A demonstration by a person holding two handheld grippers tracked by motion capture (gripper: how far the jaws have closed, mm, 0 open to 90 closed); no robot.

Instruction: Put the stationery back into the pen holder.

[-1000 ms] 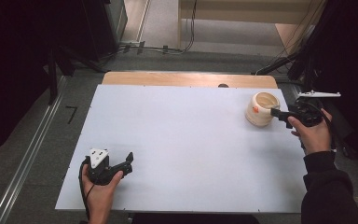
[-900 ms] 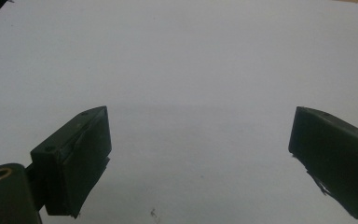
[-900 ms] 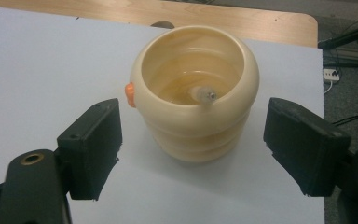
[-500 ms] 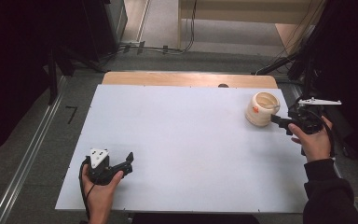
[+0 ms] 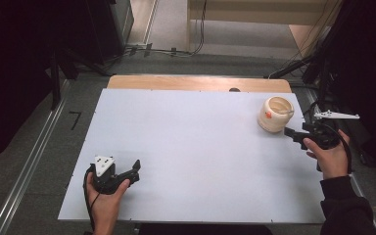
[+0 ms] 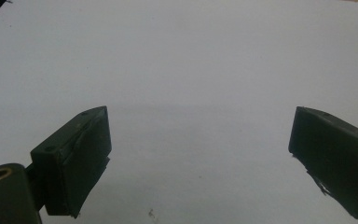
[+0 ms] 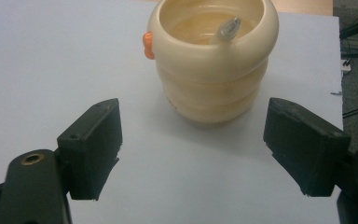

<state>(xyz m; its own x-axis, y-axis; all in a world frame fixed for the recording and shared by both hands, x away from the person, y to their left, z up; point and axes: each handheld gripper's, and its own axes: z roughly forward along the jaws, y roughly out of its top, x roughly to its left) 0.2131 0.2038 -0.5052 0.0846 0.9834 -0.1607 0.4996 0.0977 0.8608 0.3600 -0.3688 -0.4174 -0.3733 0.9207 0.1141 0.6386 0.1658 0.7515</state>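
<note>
Right gripper view: right tool (image 7: pixel 193 140) spread wide, empty, just short of the cream ribbed cup (image 7: pixel 213 60), which stands upright near the desk (image 5: pixel 200 142) far right corner. Left tool (image 5: pixel 136 171) spread, empty, near the front left corner.

A white counter (image 5: pixel 196 147) carries the scene: a flat, pale board with a strip of bare wood (image 5: pixel 198 82) along its far edge. A cream pot (image 5: pixel 274 113) with ribbed sides stands upright on it near the far right corner, open at the top, with a small orange knob on its side. The left gripper (image 5: pixel 135 171) rests on the board near the front left corner.
</note>
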